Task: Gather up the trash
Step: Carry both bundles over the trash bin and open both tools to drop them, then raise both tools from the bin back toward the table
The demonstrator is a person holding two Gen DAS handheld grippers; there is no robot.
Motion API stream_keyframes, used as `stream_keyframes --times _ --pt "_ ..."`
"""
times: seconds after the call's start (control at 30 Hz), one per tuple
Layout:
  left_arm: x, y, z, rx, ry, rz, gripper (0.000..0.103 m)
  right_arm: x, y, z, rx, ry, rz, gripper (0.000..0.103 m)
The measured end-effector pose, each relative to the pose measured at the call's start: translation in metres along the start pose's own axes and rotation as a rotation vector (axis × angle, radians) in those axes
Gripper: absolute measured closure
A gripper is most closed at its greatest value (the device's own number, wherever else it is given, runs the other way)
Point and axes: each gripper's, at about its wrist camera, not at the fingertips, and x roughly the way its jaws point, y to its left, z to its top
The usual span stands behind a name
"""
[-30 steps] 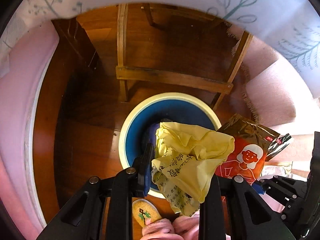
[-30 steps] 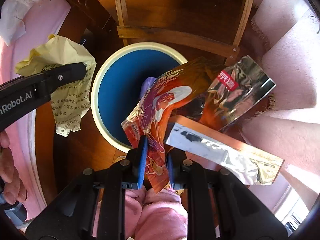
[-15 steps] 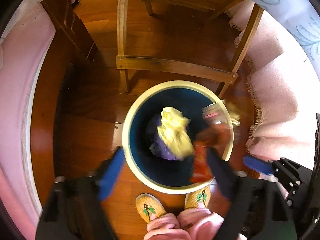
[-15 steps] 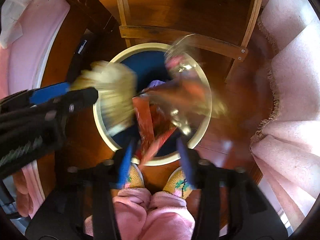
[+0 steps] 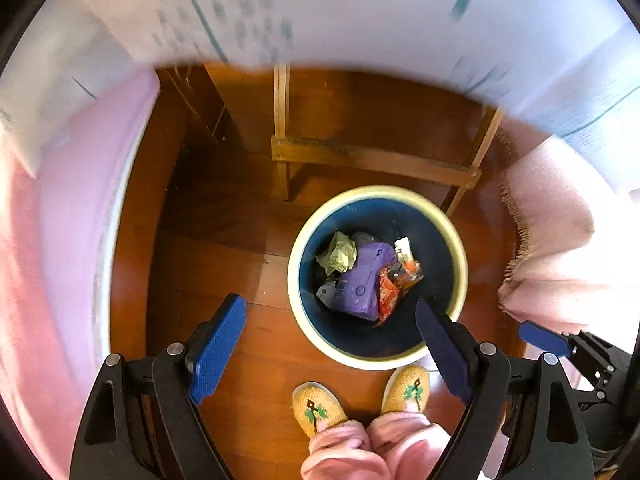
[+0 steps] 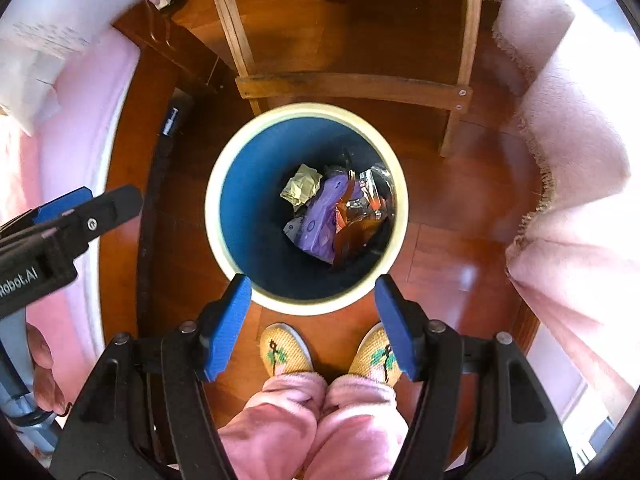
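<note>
A round bin with a cream rim [image 5: 460, 256] [image 6: 212, 216] and blue inside stands on the wooden floor. Inside lie a crumpled yellow paper [image 5: 339, 256] [image 6: 301, 187], a purple packet [image 5: 362, 284] [image 6: 322, 216] and an orange foil snack bag [image 5: 394, 284] [image 6: 356, 212]. My left gripper [image 5: 332, 320] is open and empty above the bin's near left side. My right gripper [image 6: 312, 296] is open and empty above the bin's near rim. The left gripper's finger [image 6: 80, 216] shows at the left of the right wrist view.
A wooden chair frame [image 5: 372, 160] [image 6: 348, 84] stands just beyond the bin. A pink fringed cloth [image 5: 552, 248] [image 6: 572, 184] hangs at the right, a pink-covered edge [image 5: 60, 240] at the left. The person's yellow slippers [image 5: 316, 404] [image 6: 284, 348] stand in front of the bin.
Both grippers opened and let go. The yellow paper and the orange snack bag dropped into the bin. Both grippers have risen above it.
</note>
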Motion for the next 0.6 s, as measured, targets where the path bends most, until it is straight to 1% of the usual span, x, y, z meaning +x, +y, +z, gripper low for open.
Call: stream_keyframes --times 0.07,0.23,0.37,0.4,0.43,0.6 --pt "-0.026 -0.004 0.002 0.005 -0.014 0.0 0.015 -0.025 0.004 -0.003 0.01 -0.012 0.011 0.042" --pt "-0.111 -0.017 0.019 0.03 -0.054 -0.005 0.015 -0.094 0.021 -0.006 0.02 -0.046 0.034 0.042" --pt "-0.185 -0.025 0.036 0.06 -0.096 -0.007 0.015 -0.16 0.041 -0.003 0.002 -0.066 0.015 0.042" --pt "-0.209 -0.026 0.04 0.064 -0.109 -0.011 0.015 -0.175 0.045 -0.002 -0.005 -0.072 0.008 0.042" --pt "-0.228 -0.026 0.043 0.065 -0.118 -0.016 0.015 -0.19 0.05 -0.001 -0.01 -0.063 -0.01 0.042" --pt "-0.311 -0.027 0.051 0.099 -0.164 -0.045 0.015 -0.275 0.07 0.007 -0.014 -0.124 -0.016 0.042"
